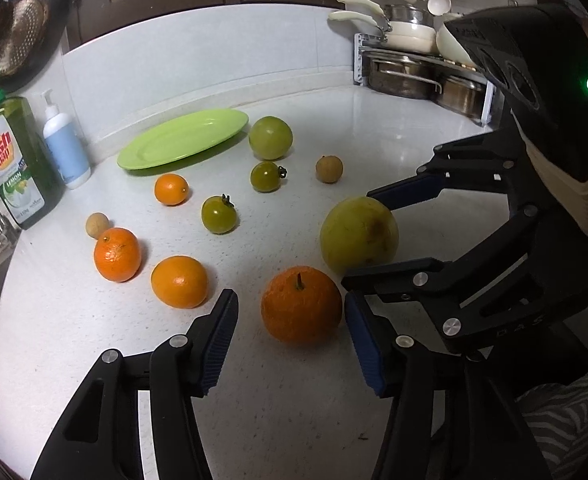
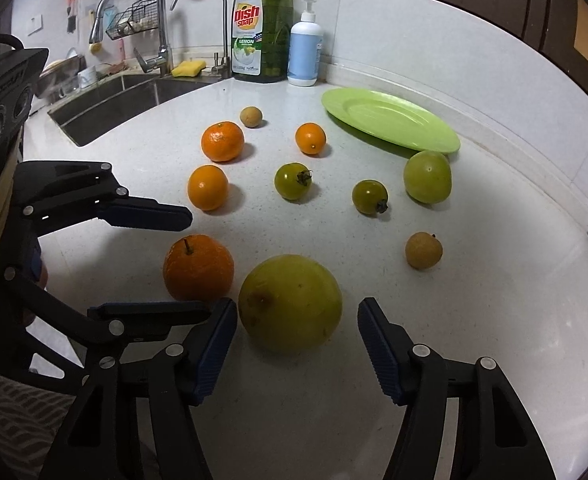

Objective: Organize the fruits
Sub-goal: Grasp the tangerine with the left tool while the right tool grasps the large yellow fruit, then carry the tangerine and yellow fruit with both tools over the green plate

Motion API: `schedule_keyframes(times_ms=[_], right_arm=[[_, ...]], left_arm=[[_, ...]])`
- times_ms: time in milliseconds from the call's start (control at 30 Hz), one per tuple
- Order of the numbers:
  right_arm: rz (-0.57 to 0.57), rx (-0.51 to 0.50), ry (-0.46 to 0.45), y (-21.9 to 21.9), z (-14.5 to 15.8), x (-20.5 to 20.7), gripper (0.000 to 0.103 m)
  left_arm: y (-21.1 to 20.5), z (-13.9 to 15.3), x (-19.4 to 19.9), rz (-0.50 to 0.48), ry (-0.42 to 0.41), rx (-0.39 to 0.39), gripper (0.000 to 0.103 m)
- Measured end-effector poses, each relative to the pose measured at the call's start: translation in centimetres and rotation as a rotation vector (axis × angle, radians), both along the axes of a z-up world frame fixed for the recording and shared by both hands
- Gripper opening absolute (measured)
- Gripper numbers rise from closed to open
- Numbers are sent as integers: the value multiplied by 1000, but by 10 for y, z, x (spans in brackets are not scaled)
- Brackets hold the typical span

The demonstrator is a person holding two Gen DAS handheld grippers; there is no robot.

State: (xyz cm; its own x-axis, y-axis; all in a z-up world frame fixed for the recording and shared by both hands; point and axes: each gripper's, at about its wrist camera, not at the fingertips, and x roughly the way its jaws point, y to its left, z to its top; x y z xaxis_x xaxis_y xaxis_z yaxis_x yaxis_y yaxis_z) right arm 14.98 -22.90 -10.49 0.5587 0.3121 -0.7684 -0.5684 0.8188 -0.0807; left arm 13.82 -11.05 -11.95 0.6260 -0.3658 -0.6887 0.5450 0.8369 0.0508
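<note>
We see left tool [image 1: 289,332] released, jaws spread either side of stemmed orange [image 1: 301,305], not touching. Right tool [image 2: 296,340] released too, jaws flanking big yellow-green fruit [image 2: 289,303] at 12 o'clock, gap each side. Both fruits on tabletop [image 2: 494,280], just beside each other. Other fruits scattered beyond; green plate [image 2: 390,118] bare at 1 o'clock in right view.

Between the left fingers [image 1: 221,340] sat a stemmed orange [image 1: 301,305]; between the right fingers [image 2: 378,344], a yellow-green fruit [image 2: 289,304]; beyond, a lime plate [image 2: 390,120].
</note>
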Motion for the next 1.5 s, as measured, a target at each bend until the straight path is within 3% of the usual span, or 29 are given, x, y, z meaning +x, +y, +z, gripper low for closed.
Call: schedule_keyframes(times_ms=[200, 300, 533, 933, 1500], right_arm=[[-2, 14, 3, 0, 0, 3, 63], [-2, 19, 7, -1, -1, 3, 61], [0, 45, 31, -1, -2, 5, 51], [-83, 101, 60, -4, 2, 3, 51], [-248, 238, -25, -5, 60, 9, 51]], left_arm=[[-1, -2, 5, -6, 11, -16, 50], [0, -3, 5, -12, 35, -46, 41], [6, 0, 7, 58, 55, -71, 41], [20, 14, 6, 150, 50, -100, 41], [49, 73, 15, 249, -28, -203, 41]])
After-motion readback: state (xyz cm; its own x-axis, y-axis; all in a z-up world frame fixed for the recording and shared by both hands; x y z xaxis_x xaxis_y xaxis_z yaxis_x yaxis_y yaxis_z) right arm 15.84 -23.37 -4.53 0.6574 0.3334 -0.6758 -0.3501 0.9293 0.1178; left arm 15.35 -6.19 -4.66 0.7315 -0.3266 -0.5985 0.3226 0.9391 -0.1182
